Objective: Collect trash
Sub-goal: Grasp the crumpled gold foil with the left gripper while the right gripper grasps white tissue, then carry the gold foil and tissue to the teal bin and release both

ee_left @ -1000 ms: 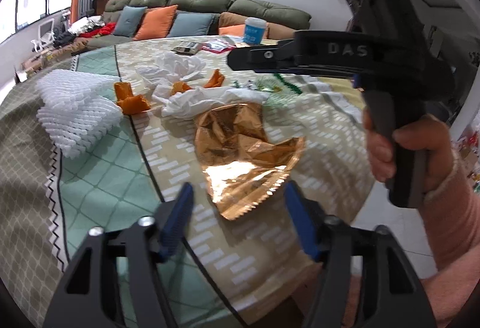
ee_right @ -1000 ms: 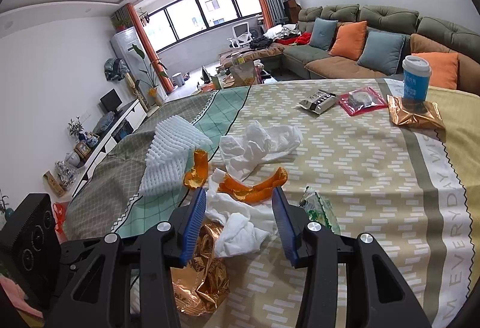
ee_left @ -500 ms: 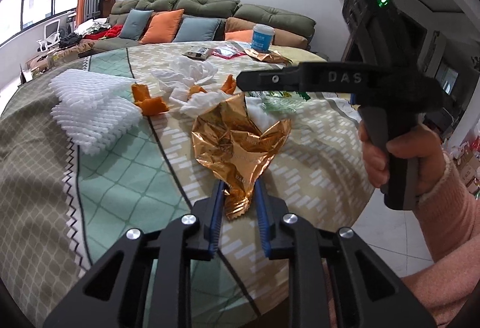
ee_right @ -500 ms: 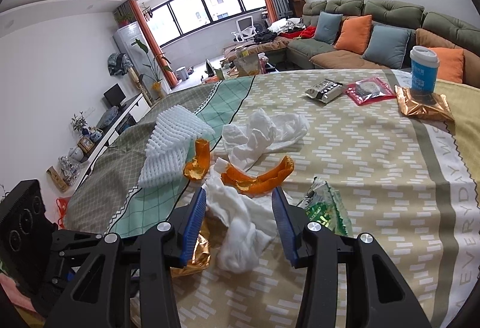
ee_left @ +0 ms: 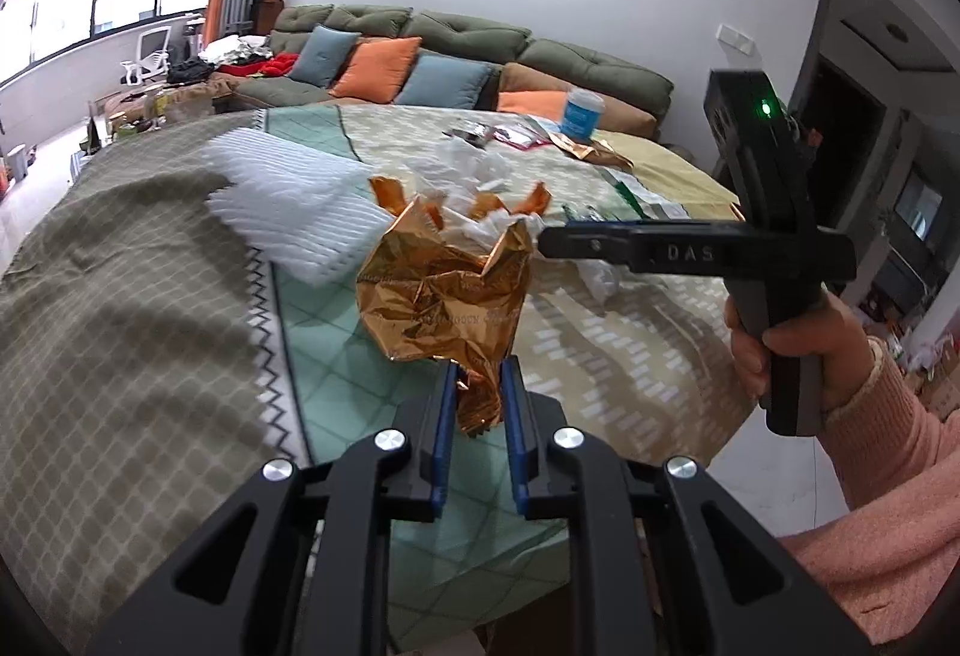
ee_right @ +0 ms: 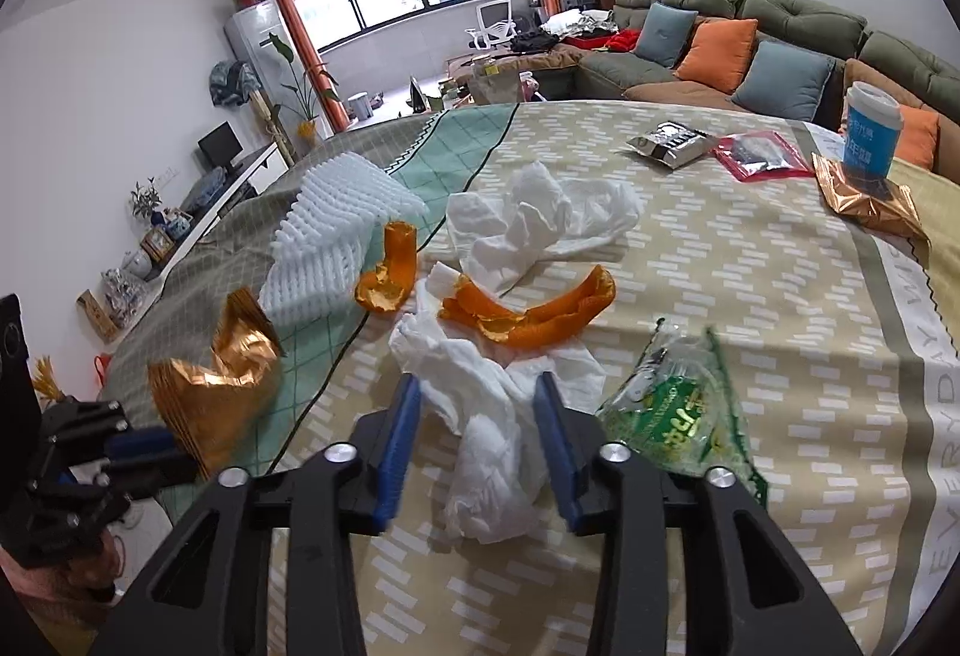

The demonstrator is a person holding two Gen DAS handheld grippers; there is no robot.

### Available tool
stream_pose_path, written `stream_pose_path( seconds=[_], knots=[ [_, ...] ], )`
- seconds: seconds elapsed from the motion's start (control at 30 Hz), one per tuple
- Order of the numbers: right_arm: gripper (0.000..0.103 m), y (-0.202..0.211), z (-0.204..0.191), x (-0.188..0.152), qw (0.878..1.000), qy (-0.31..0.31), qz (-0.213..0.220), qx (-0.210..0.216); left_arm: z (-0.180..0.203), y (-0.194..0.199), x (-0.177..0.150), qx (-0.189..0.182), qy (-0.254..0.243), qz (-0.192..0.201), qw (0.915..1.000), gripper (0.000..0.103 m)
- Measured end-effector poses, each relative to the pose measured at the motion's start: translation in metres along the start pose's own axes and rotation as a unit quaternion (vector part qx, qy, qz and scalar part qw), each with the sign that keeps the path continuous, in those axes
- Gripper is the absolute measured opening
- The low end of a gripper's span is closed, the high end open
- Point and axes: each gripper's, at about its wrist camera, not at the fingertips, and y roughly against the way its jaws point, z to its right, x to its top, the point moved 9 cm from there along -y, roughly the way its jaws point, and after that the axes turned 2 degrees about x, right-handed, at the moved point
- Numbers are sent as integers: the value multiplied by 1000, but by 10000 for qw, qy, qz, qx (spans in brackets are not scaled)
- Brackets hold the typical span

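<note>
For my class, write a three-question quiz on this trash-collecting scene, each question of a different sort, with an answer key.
1. True or false: the left gripper is shut on the crumpled copper foil wrapper.
2. What lies between the right gripper's closing jaws?
A. curved orange peel
B. crumpled white tissue
C. green printed plastic wrapper
3. Fill in: the blue paper cup with the white lid stands on a second ______ wrapper.

Key: 1 true. 2 B. 3 copper foil.
</note>
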Motion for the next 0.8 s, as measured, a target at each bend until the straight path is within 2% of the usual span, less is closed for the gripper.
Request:
stream_pose_path(
  seconds=[0.1, 0.13, 0.47, 0.8],
  knots=[
    [8, 3, -7, 2, 9999, 114, 14, 34, -6, 8, 2, 50, 67, 79, 9999, 16],
    [6, 5, -9, 4, 9999, 156, 27, 42, -9, 12, 2, 74, 97, 107, 9999, 16],
    [2, 22, -43, 23, 9979, 329, 287, 481, -46, 46, 3, 427, 418, 385, 9975, 16],
    [2, 32, -87, 43, 9918, 535, 512, 1038, -86, 78, 5, 877, 778, 683, 9908, 16]
  ],
)
